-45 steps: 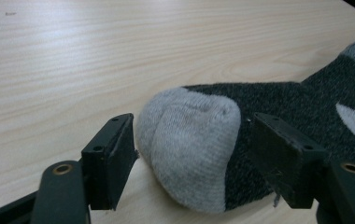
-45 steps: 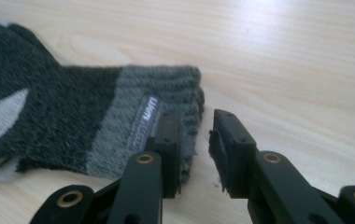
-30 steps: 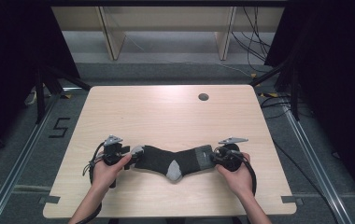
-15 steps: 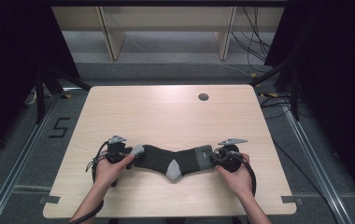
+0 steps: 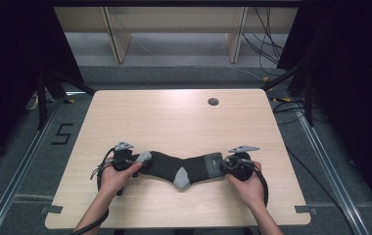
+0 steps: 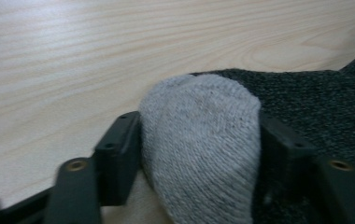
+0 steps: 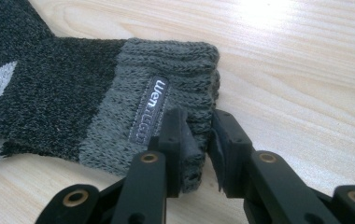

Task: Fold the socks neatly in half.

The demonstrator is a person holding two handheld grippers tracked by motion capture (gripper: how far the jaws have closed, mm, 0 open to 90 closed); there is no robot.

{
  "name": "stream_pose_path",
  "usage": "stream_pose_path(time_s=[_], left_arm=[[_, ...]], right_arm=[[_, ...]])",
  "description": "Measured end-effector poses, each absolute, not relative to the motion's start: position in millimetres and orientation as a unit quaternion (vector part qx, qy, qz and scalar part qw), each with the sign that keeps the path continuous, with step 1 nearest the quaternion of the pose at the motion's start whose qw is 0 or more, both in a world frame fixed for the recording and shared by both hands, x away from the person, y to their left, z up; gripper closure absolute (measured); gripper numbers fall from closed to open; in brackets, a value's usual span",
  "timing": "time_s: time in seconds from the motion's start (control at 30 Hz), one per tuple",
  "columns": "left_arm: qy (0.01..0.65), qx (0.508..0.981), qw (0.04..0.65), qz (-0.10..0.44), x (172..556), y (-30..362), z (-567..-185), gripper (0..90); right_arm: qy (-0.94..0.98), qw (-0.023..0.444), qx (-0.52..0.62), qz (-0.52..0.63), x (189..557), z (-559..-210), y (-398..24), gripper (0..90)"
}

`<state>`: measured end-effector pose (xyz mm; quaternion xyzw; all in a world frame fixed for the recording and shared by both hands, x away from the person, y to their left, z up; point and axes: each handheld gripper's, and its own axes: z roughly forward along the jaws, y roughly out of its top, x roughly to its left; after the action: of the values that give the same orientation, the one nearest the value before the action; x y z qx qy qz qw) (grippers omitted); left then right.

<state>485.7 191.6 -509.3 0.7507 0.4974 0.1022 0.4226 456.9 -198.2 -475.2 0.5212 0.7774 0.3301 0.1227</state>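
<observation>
Little has shifted in a second: the sock (image 5: 181,168) lies flat at the table's (image 5: 184,117) near edge, left gripper (image 6: 199,140) straddling its grey toe, right gripper (image 7: 199,135) nipping the cuff. Even, outward tension would likely keep it smooth.

Sock (image 6: 306,107) runs off left gripper view's right edge; right tongs (image 7: 199,140) cover cuff edge.

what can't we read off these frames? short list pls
- Left tool: jaws flank the sock's grey toe; whether they pinch it is unclear, left gripper view.
- Cuff label: lettering too small and blurred, right gripper view.
- Sock underside: hidden against the table, every view.
- Right tool: grip depth hidden by cuff folds.
</observation>
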Motion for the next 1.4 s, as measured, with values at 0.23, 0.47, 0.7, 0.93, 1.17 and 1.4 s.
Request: stream_pose_path(time_s=[0.23,0.47,0.7,0.93,1.17,1.4], left_arm=[[0.516,0.741,0.425,0.067,484.4,190.1,-507.3,63.1],[0.507,0.737,0.441,0.072,478.3,188.1,-485.3,64.1],[0.509,0.72,0.468,0.064,475.0,190.0,-460.0,62.8],[0.509,0.711,0.481,0.06,472.9,189.1,-448.1,61.5],[0.512,0.701,0.493,0.061,472.2,187.7,-439.6,60.8],[0.518,0.696,0.493,0.07,472.3,185.0,-431.6,60.2]], right_arm=[[0.785,0.127,0.51,0.328,458.7,-476.4,-200.9,75.5],[0.784,0.117,0.516,0.323,459.4,-475.2,-200.0,75.6],[0.78,0.118,0.516,0.333,461.0,-476.6,-196.8,75.5],[0.781,0.104,0.522,0.325,463.0,-475.8,-190.3,75.5],[0.781,0.104,0.522,0.328,464.4,-476.2,-183.5,75.4],[0.785,0.118,0.508,0.333,466.3,-477.6,-176.4,75.2]])
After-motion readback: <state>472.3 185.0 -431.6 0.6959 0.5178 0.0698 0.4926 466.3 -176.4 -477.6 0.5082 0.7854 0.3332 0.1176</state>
